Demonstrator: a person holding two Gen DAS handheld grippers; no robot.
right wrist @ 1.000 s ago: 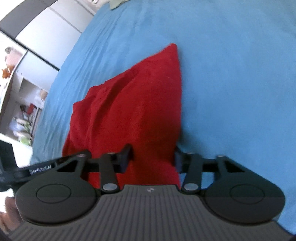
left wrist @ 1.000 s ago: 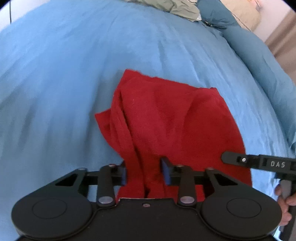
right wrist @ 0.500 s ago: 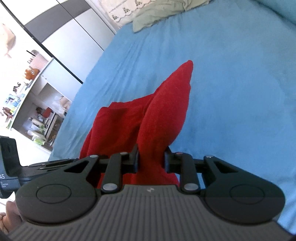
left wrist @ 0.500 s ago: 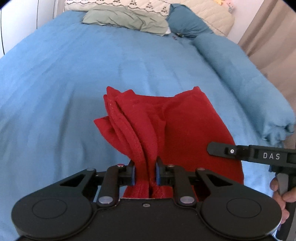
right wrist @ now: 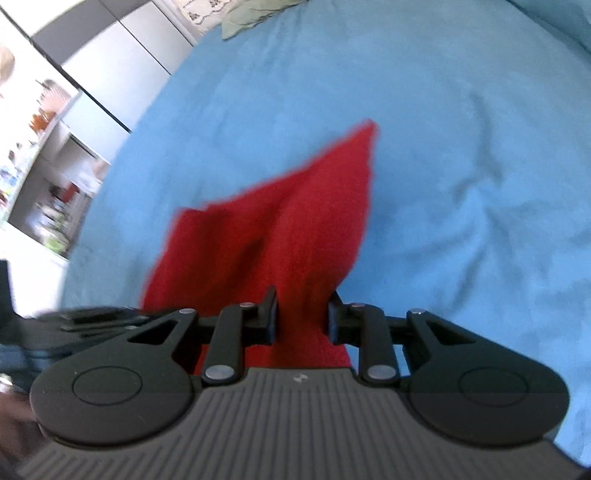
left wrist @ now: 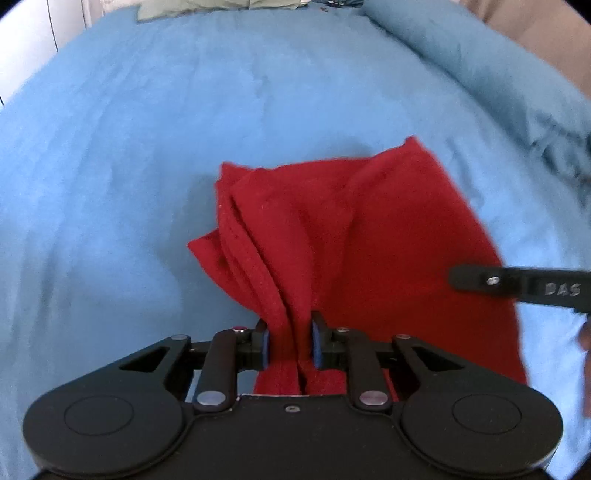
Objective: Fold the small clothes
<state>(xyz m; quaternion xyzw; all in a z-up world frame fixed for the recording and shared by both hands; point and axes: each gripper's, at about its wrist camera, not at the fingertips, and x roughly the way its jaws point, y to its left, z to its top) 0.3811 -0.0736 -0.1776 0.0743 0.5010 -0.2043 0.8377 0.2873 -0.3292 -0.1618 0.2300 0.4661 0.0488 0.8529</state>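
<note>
A small red garment [left wrist: 369,236] hangs over a blue bedsheet [left wrist: 147,129]. My left gripper [left wrist: 289,343] is shut on the garment's bunched near left edge, with folds of cloth running up between the blue pads. My right gripper [right wrist: 302,314] is shut on the near right edge of the same red garment [right wrist: 280,236], which rises to a point ahead of it. The right gripper's black arm [left wrist: 517,282] shows at the right of the left wrist view. The garment's underside is hidden.
Pillows [left wrist: 221,7] lie at the head of the bed. A rolled blue duvet [left wrist: 498,74] runs along the right side. White cabinets and shelves [right wrist: 55,129] stand beyond the bed's left edge in the right wrist view.
Both grippers closed on the red garment's near edge and lifted it off the sheet. The cloth has since moved forward over the bed and its far end has come lower.
</note>
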